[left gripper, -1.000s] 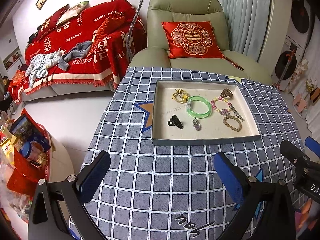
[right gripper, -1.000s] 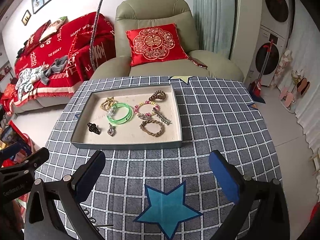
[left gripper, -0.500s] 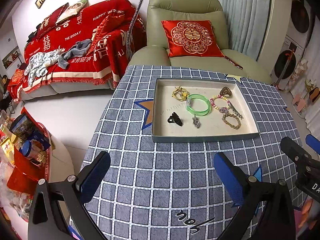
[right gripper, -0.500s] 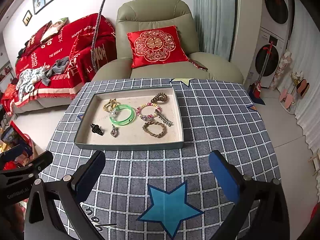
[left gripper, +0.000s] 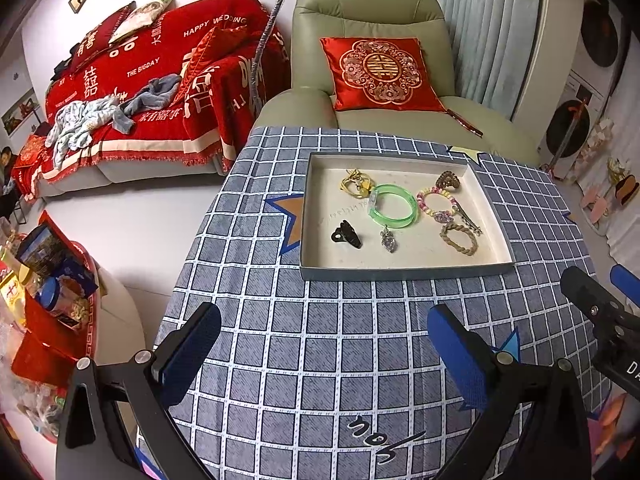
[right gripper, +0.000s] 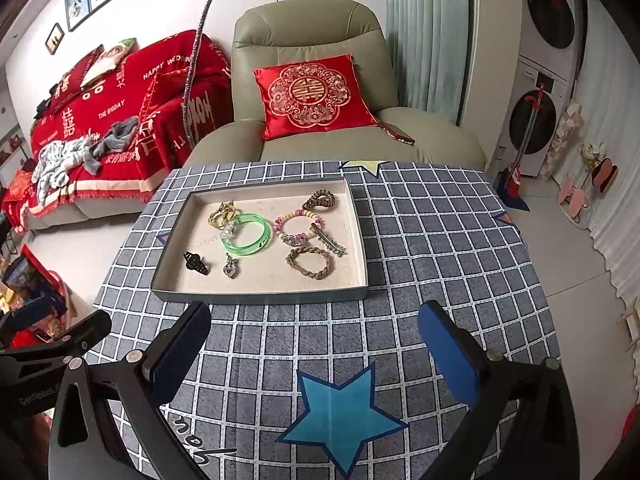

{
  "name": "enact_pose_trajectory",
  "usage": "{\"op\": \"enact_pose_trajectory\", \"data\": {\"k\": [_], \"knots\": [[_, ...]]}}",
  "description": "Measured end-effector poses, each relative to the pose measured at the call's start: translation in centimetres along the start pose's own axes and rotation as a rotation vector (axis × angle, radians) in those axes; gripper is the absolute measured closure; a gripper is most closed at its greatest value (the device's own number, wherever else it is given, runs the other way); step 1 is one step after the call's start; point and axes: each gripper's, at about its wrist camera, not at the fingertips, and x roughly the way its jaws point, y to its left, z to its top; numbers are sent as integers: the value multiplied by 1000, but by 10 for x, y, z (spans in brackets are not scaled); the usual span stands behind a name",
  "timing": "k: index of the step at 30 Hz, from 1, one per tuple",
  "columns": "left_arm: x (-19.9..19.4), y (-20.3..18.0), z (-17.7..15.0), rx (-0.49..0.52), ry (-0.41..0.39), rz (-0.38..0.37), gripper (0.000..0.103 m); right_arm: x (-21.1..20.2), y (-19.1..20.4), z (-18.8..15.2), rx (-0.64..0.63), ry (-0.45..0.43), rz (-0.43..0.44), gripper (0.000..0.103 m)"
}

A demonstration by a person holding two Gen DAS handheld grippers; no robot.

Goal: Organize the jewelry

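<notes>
Left gripper (left gripper: 320, 344): jaws spread wide, holding nothing, above the checked tablecloth (left gripper: 340, 360).
Right gripper (right gripper: 316, 336): jaws spread wide, empty, near the tray's front edge.
Tray (right gripper: 256, 294): shallow, grey-rimmed, on the tablecloth at 12 o'clock from both grippers.
Green bangle (right gripper: 246, 234): tray centre.
Gold rings (right gripper: 222, 214): at 10 o'clock from the bangle, touching it.
Black clip (right gripper: 196, 262): at 8 o'clock from the bangle.
Heart pendant (right gripper: 232, 270): at 6 o'clock from the bangle.
Beaded bracelet (right gripper: 300, 226): at 3 o'clock from the bangle.
Braided bracelet (right gripper: 310, 262): at 6 o'clock from the beaded bracelet.
Brown coil tie (right gripper: 320, 200): far right corner of the tray.
</notes>
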Motion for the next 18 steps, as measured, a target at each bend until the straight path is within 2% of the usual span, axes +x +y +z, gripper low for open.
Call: {"op": "enact_pose_trajectory", "data": {"k": [18], "knots": [[-3, -5, 1, 21, -10, -4, 0, -3, 2, 4, 12, -9, 2, 0]]}}
